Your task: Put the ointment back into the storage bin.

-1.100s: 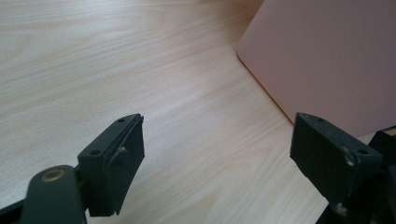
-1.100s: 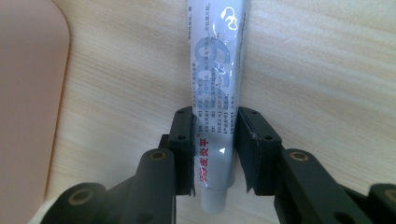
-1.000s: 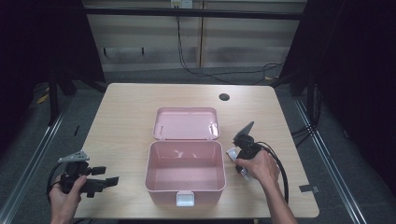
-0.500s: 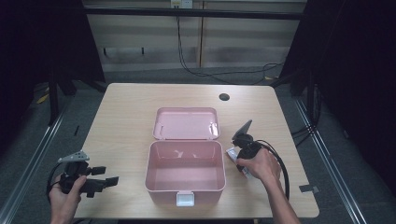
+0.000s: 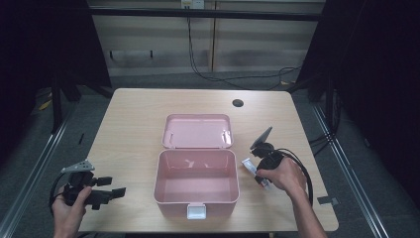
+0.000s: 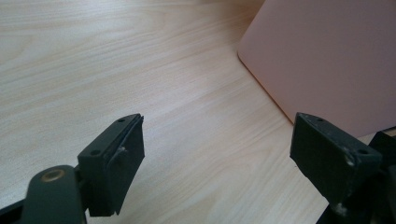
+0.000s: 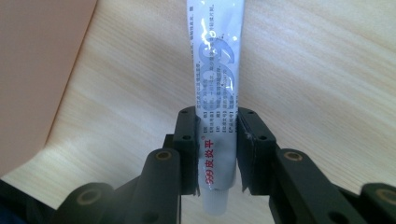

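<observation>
While the pink box (image 5: 196,182) stands open near the table's (image 5: 129,119) front edge, its lid (image 5: 198,131) thrown back at twelve o'clock, a small white tube (image 7: 217,79) is held by the right gripper (image 7: 217,149) on the bare wood just beside the box, at its three o'clock. In the right gripper view the two black pads are seen pressed against the tube's sides near its cap end, the jaws having just closed on it; the crimped tail is pointed away at twelve o'clock. The left gripper (image 6: 219,149) is kept well apart at the box's nine o'clock, its jaws spread wide with nothing but table between them.

The tube is judged to be light, soft and easily dented, with a glossy skin that could slip under a loose grip; a hard squeeze might force its contents toward the cap. The hold near the stiffer shoulder by the cap is therefore thought sound, whereas a grip at mid-body would be expected to fold it.

Whether the tube is lifted or is resting on the wood cannot be told. In the high view it is largely covered by the right hand (image 5: 282,174), so that little but a pale end is made out. The print on it is too fine to be read in full, apart from some red characters. The cap's tip is cut off behind the jaws, and the box's floor is seen bare.
</observation>
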The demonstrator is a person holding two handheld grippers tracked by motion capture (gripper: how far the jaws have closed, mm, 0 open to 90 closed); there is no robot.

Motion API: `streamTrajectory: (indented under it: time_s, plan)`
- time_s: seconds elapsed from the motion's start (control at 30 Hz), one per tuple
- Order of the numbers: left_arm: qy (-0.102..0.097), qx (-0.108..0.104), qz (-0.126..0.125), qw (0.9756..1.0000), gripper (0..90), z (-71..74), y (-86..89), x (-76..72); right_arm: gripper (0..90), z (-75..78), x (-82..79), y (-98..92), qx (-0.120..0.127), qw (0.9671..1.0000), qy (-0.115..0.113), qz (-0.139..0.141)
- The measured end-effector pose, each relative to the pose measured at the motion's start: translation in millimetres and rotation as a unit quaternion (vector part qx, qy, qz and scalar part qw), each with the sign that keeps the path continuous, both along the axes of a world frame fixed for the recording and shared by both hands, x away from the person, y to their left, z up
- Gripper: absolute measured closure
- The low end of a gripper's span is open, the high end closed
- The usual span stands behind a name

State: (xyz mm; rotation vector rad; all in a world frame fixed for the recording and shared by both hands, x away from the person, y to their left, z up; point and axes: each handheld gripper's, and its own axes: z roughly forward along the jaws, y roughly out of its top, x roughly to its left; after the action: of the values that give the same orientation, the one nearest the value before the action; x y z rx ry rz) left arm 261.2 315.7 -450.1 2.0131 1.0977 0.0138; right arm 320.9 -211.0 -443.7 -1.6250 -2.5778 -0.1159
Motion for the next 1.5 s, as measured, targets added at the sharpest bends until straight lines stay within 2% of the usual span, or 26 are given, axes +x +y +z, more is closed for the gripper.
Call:
streamTrajectory:
  time_s: [0.3,0.4,0.5,0.77,0.8,1.03,1.5]
  plan:
    - [0.000,-0.001,0.001,1.0000,17.6,0.1,0.0,0.0,71.5,8.7,-4.4,-9.3,0.006,0.9999,0.002,0.012]
    - [0.000,-0.001,0.001,1.0000,17.7,0.1,0.0,0.0,71.5,13.6,-7.6,-12.1,0.016,0.9996,-0.001,0.025]
    - [0.000,-0.001,0.001,1.0000,17.6,0.1,0.0,-0.1,71.5,17.5,-9.9,-13.1,0.011,0.9992,-0.002,0.038]
    - [0.000,-0.001,0.001,1.0000,17.7,0.1,0.0,-0.1,71.5,26.3,-13.7,-13.8,0.019,0.9975,-0.006,0.068]
    - [0.000,-0.001,0.001,1.0000,17.6,0.1,0.1,-0.1,71.5,28.6,-14.7,-14.4,0.024,0.9971,-0.001,0.072]
    - [0.000,-0.001,0.001,1.0000,17.6,0.1,0.0,-0.1,71.5,34.6,-19.4,-15.4,0.016,0.9951,0.004,0.098]
    - [0.000,-0.001,0.001,1.0000,17.6,0.2,0.0,-0.1,71.5,46.0,-25.5,-19.6,0.020,0.9924,0.005,0.122]
